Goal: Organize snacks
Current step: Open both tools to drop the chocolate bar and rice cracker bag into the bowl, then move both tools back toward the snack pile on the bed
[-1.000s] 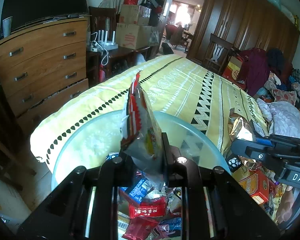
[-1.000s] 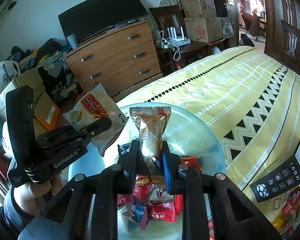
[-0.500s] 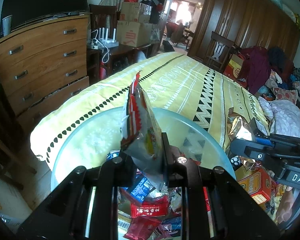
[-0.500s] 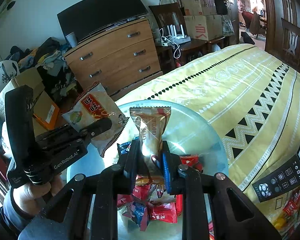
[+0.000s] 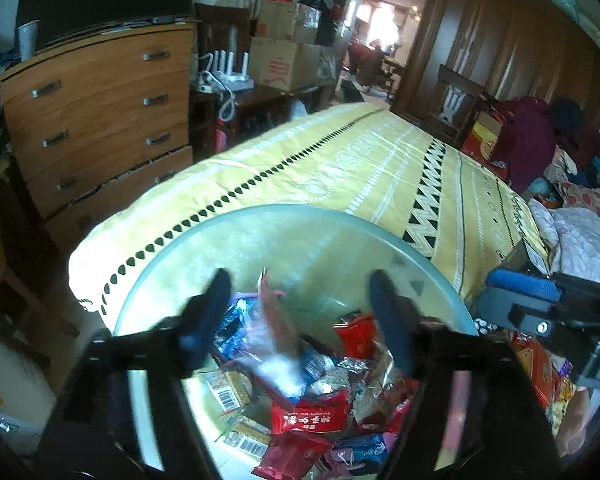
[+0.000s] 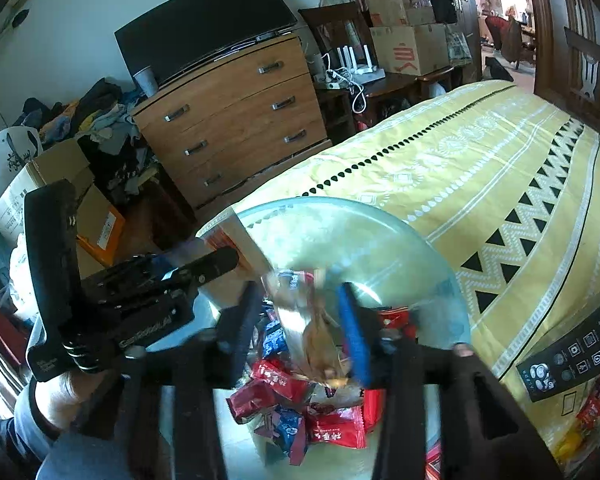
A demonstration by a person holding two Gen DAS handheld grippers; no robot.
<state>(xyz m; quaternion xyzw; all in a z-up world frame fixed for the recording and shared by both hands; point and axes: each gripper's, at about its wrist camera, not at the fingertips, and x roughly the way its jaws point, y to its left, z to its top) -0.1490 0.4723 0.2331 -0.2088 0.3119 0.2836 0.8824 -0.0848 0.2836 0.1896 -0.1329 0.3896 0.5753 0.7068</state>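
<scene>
The left gripper (image 5: 300,300) is opening, its jaws already wide, and a blurred red-and-white snack packet (image 5: 278,340) hangs between them touching neither, just above the snack pile (image 5: 324,416) in the round glass bowl (image 5: 236,236) on the yellow bedspread (image 5: 340,168). Further right, the right gripper (image 6: 300,312) is also opening, narrower, with a brown-gold snack packet (image 6: 312,332) between its jaws; it looks loose, though blur hides whether the blue pad (image 6: 354,336) touches it.
</scene>
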